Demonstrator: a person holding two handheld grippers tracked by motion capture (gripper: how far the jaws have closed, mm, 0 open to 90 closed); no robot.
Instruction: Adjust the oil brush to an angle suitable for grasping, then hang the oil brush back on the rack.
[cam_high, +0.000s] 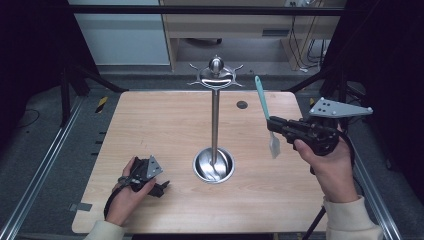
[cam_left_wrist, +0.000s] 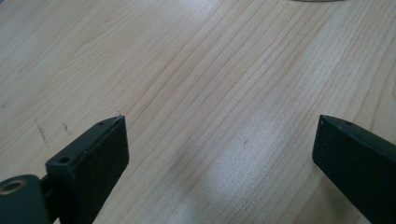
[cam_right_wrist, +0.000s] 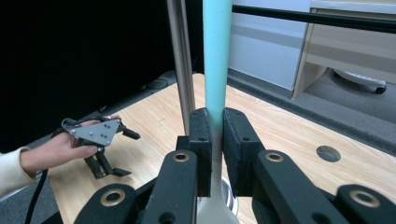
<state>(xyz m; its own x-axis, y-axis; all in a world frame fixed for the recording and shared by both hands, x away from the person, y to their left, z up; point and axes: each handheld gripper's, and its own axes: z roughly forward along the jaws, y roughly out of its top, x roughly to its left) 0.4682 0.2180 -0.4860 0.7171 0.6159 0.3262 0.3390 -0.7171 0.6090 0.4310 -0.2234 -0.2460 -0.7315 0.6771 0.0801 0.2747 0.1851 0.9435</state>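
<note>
Teal and translucent, the silicone spatula (cam_high: 265, 116) stands nearly upright in the right gripper (cam_high: 276, 126), at about three o'clock from the steel stand (cam_high: 215, 120) in the high view. Its teal handle points up and away, its pale blade hangs below the jaws, clear of the wooden table (cam_high: 165, 120). The likely aim is one of the hooks on the stand's crown (cam_high: 216, 76), which sits at twelve o'clock from the round base (cam_high: 214, 165). The risk, as a judgement: the crown is high and the stand slender, so a handle tip arriving off line could knock the pole and rock or tip it. The right hand (cam_high: 330, 165) comes in from five o'clock, wrist raised, gripper pointing toward nine o'clock. The left hand (cam_high: 131, 187) rests low at seven o'clock from the base, well apart from the stand.

In the left gripper view, the left gripper (cam_left_wrist: 219, 154) has its jaws spread wide over bare wood, nothing between them.

In the right gripper view, the jaws are pressed onto the spatula where teal fades to clear, and the pole (cam_right_wrist: 182, 65) rises just at eleven o'clock of the handle. The pinch is narrow on smooth silicone, so the spatula could pivot or slip if the tip catches a hook.
</note>
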